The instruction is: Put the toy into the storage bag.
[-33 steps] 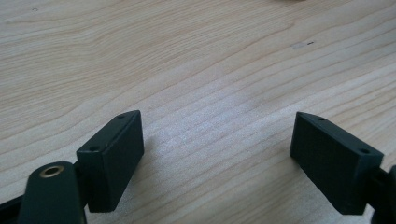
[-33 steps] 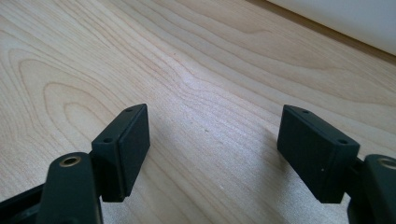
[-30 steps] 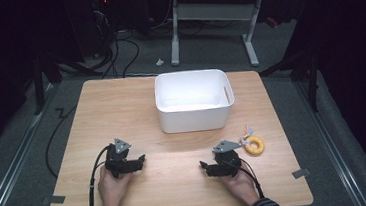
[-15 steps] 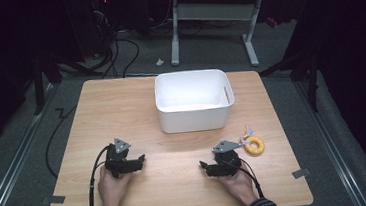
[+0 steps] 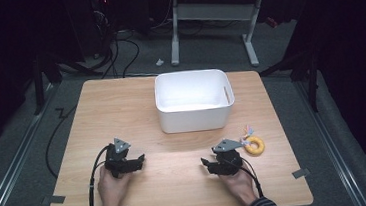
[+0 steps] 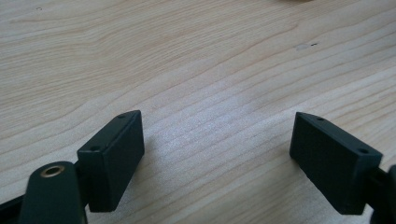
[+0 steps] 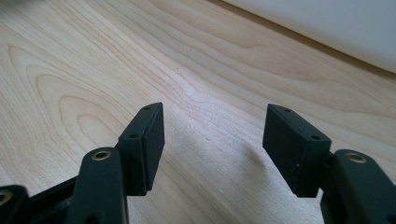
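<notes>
Both grippers rest low over the near part of the table, one in each of the person's hands. The left gripper has its jaws spread wide, with bare wood grain between the two black pads and nothing held. The right gripper is parted too, though a bit less, and also has bare wood between its pads. The two point roughly toward each other, well apart, with open tabletop between them. A black cable trails back from the left one along the left hand; the right hand sits close to the front edge.

Just beside the right gripper, on its outer side, lies a small yellow ring with a tuft of coloured strands at its top. Farther back, near the middle of the table, stands a white rectangular bin; its pale wall also edges the top corner of the right gripper view.

The table is light wood with a clear grain, and bits of grey tape mark its front corners. Around it the floor is grey carpet, with dark cables looping at the back near the white legs of a desk. The room beyond is dark. I can read no writing or labels anywhere.
</notes>
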{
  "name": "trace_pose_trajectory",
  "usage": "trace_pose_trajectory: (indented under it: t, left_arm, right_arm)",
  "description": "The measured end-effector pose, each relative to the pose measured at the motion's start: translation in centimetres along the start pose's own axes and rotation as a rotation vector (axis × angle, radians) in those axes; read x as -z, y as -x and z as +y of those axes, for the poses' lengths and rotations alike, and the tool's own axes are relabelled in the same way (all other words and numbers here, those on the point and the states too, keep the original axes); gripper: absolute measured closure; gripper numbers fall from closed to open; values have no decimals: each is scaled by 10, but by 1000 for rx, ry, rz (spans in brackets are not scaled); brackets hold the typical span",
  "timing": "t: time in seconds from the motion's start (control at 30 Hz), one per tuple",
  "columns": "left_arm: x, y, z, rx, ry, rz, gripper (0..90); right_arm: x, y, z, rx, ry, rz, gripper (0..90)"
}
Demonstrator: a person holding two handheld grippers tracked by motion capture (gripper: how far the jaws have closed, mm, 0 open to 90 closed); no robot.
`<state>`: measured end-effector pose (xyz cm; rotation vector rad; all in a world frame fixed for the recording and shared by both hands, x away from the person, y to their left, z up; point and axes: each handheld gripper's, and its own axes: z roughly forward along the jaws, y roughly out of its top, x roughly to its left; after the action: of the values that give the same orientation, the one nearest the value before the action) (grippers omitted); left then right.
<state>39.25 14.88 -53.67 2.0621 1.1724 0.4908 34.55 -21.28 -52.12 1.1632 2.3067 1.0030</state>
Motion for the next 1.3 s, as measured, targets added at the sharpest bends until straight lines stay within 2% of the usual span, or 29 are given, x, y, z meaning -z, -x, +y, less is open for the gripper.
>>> trace_pose_trajectory:
  t: [0.43, 0.63, 0.77, 1.03, 1.13, 1.3]
  left_arm:
    - [0, 0, 0, 1, 0, 1, 181]
    - [0, 0, 0, 1, 0, 2, 181]
    - [0, 0, 0, 1, 0, 2, 182]
    - [0, 0, 0, 4, 0, 4, 182]
    - [0, 0, 0, 4, 0, 5, 182]
    - [0, 0, 0, 4, 0, 5, 181]
  right_arm:
    - [12, 6, 1, -15, 16, 17, 430]
    - [21, 11, 1, -37, 24, 38, 435]
    - [25, 14, 0, -37, 24, 38, 443]
    - [43, 25, 4, -38, 39, 23, 459]
    - [45, 29, 3, -36, 26, 18, 467]
    - [54, 36, 3, -51, 41, 12, 472]
